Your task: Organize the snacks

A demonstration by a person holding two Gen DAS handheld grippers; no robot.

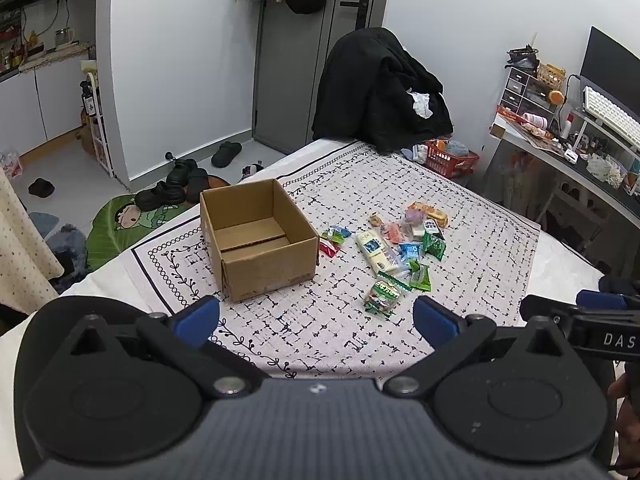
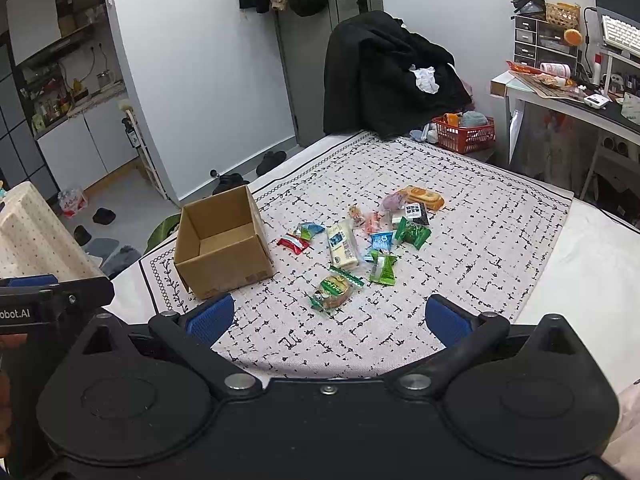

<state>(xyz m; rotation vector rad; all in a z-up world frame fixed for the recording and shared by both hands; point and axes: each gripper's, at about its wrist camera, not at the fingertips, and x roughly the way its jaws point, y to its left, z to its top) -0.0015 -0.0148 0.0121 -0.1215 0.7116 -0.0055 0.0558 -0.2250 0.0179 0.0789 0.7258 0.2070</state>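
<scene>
Blue-padded fingers (image 1: 198, 317) of the left gripper (image 1: 316, 318) are seen spread wide at the bottom of the left wrist view, with nothing held between them; the right gripper (image 2: 330, 320) is likewise held wide open and empty above the near edge of a patterned cloth (image 2: 460, 264) spread over a bed (image 2: 592, 248). Just ahead of the right gripper, a green-wrapped round snack (image 2: 334, 289) is laid, its long axis running diagonally from near-left to far-right. Beyond it, a pale cream packet (image 2: 343, 249) is set with its long axis pointing away from the camera, slightly tilted. Green sachets (image 2: 383, 269), a blue sachet (image 2: 381, 240), a red packet (image 2: 293, 243) and an orange packet (image 2: 425, 197) are scattered close around it, several touching or overlapping at the far side. An open cardboard box (image 2: 224, 248) is placed to the left of the pile, upright, empty inside, its near corner turned toward the grippers. The red packet lies nearest the box, just beside its right wall. At the far end of the bed, a chair draped in a black coat (image 1: 380, 88) and a red basket (image 1: 452, 158) are seen; a cluttered desk (image 2: 560, 96) stands at the right.
</scene>
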